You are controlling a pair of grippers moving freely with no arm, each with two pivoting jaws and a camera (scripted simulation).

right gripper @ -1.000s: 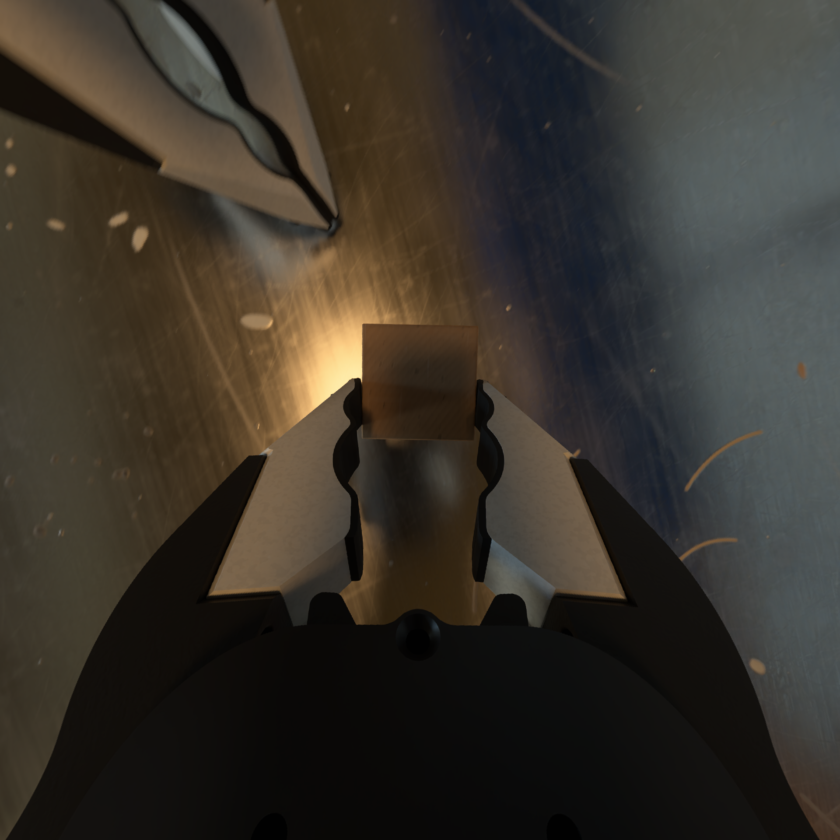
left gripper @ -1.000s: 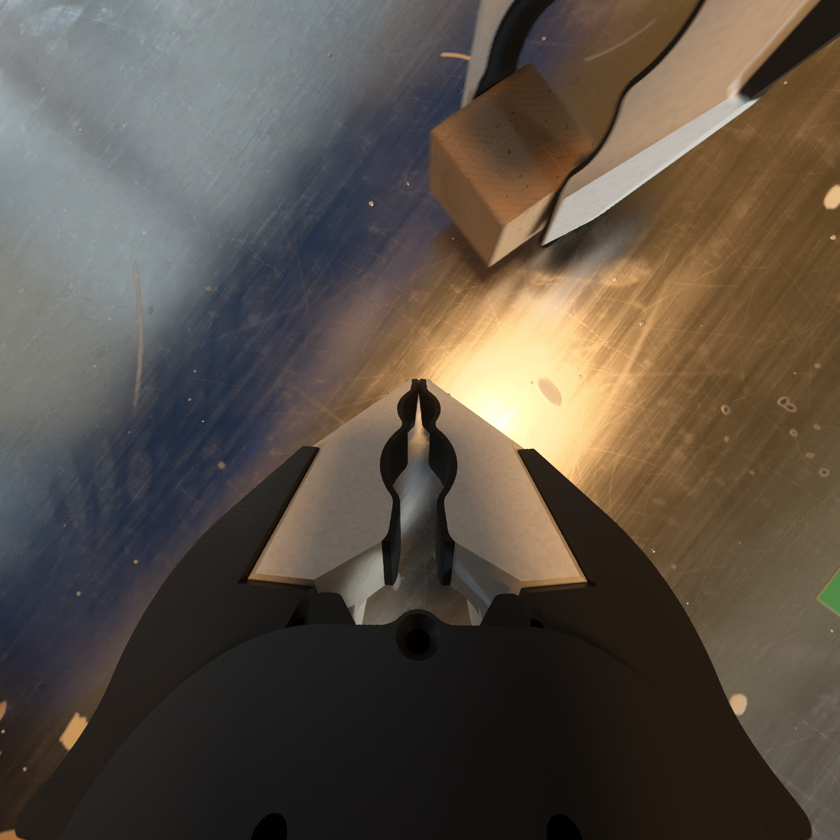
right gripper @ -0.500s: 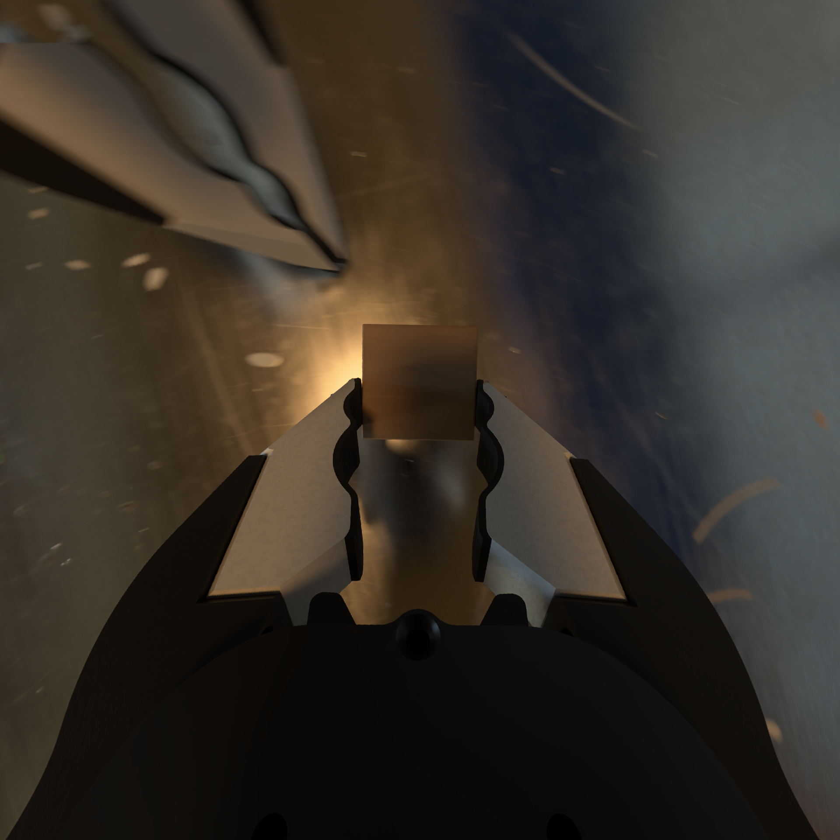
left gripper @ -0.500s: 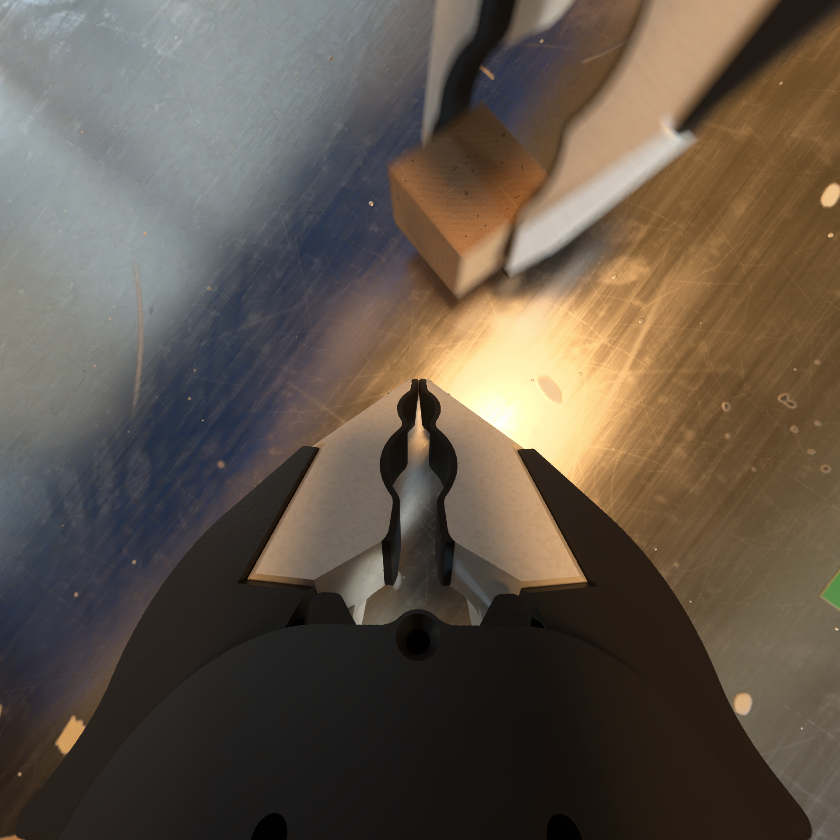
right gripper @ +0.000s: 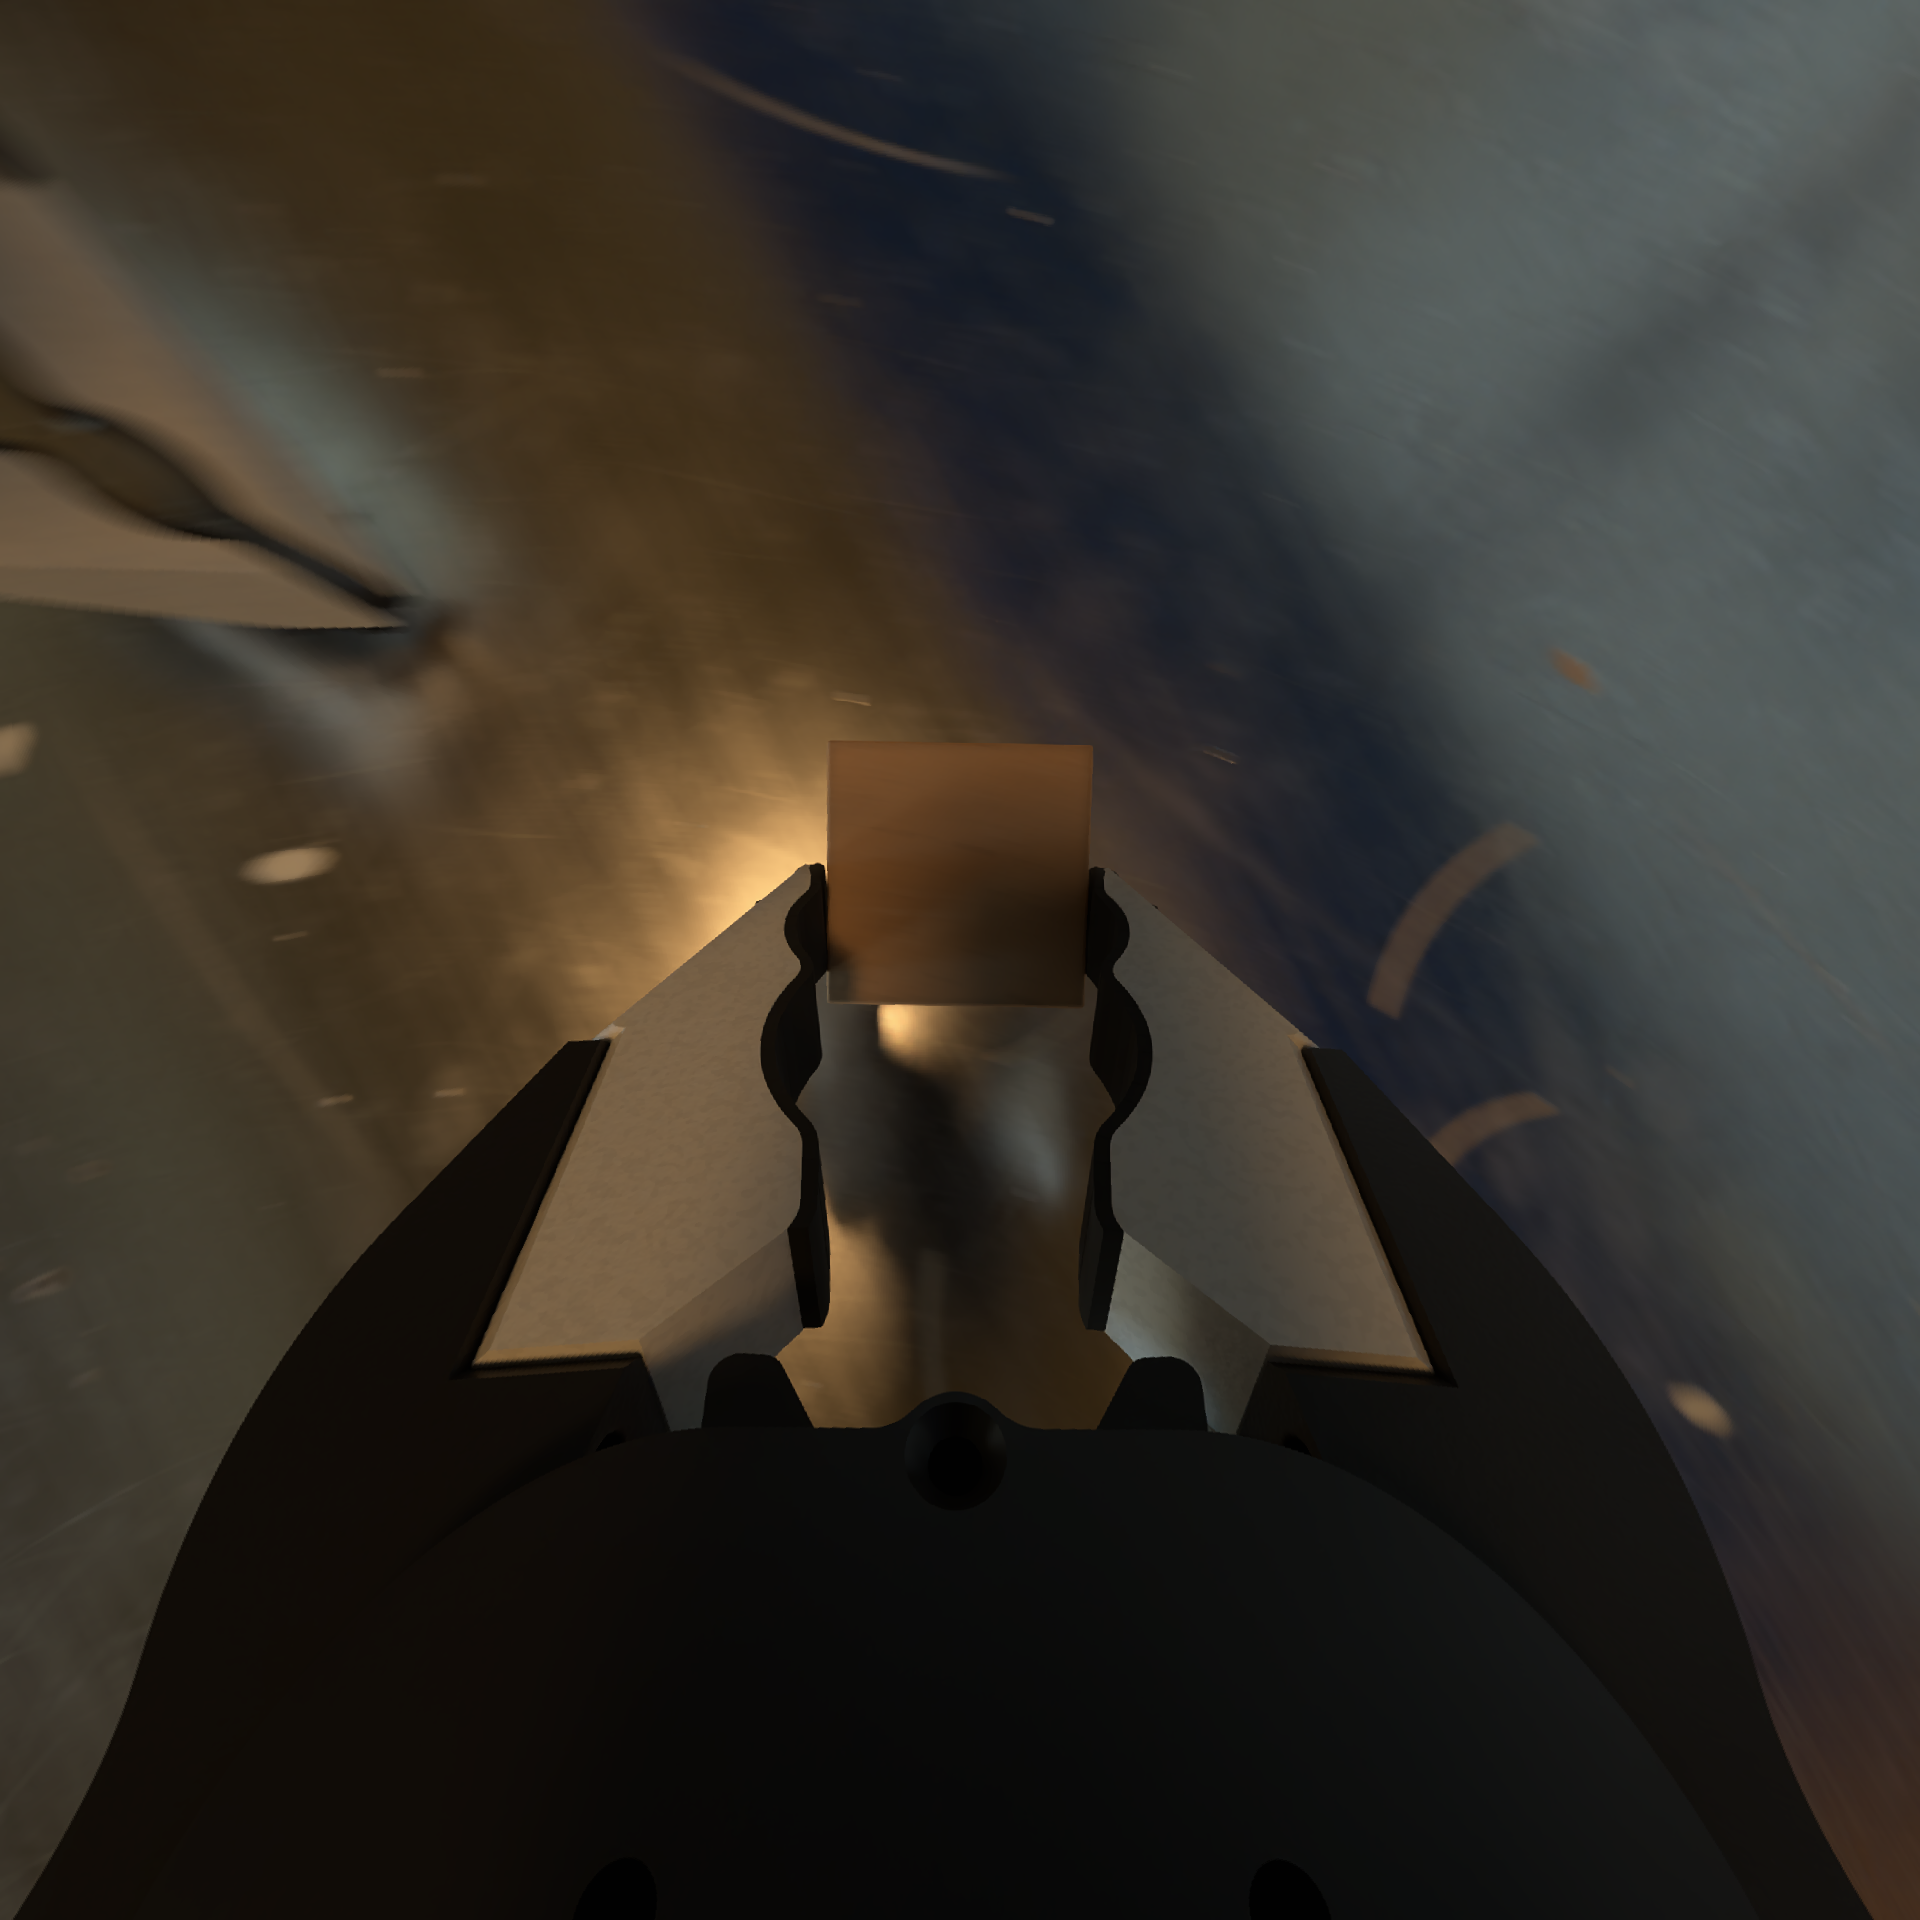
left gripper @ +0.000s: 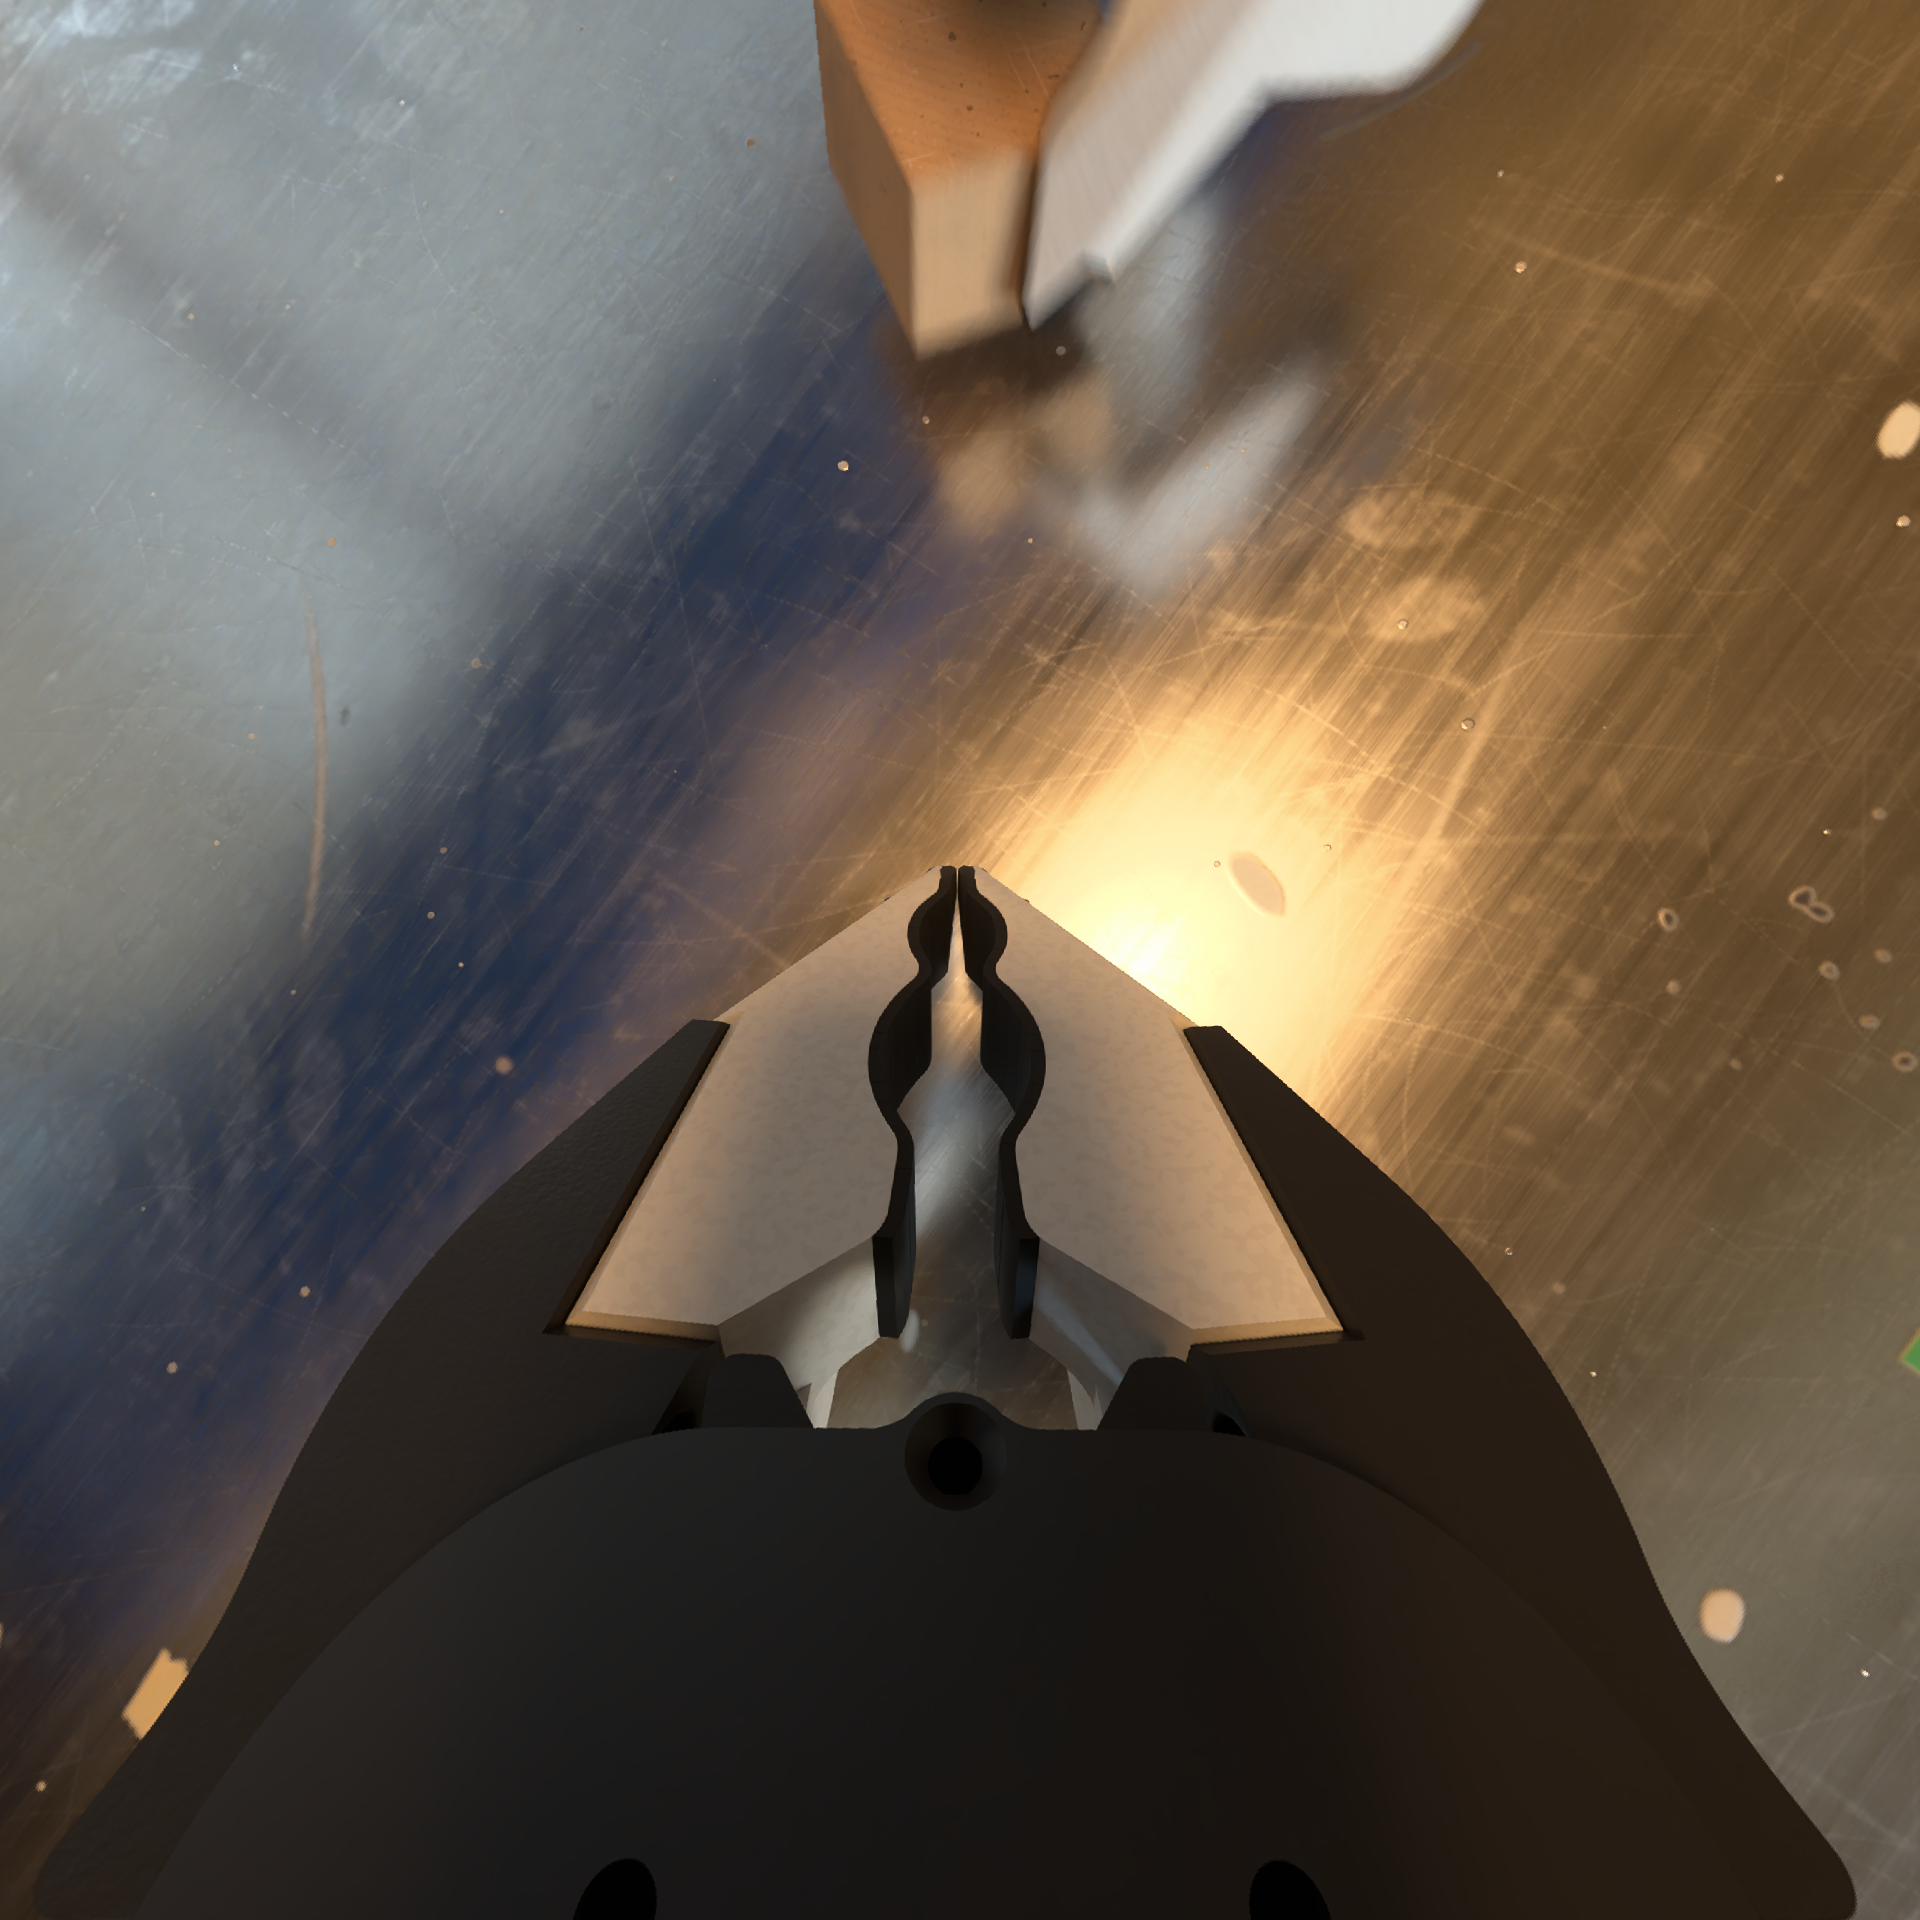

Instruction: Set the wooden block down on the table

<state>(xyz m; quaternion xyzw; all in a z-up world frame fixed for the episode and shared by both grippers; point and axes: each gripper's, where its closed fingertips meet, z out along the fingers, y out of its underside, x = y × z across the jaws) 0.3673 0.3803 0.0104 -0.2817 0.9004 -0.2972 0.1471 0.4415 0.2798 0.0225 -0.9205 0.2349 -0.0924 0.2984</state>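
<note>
1. The wooden block sits pinched between the two fingertips of the right gripper, its far half sticking out past them.
2. From the left wrist view the block hangs above the table, with a blurred reflection below it on the scratched metal.
3. The left gripper is off to the side, its jaws closed together on nothing, tips pointing at the bright glare on the tabletop.
</note>
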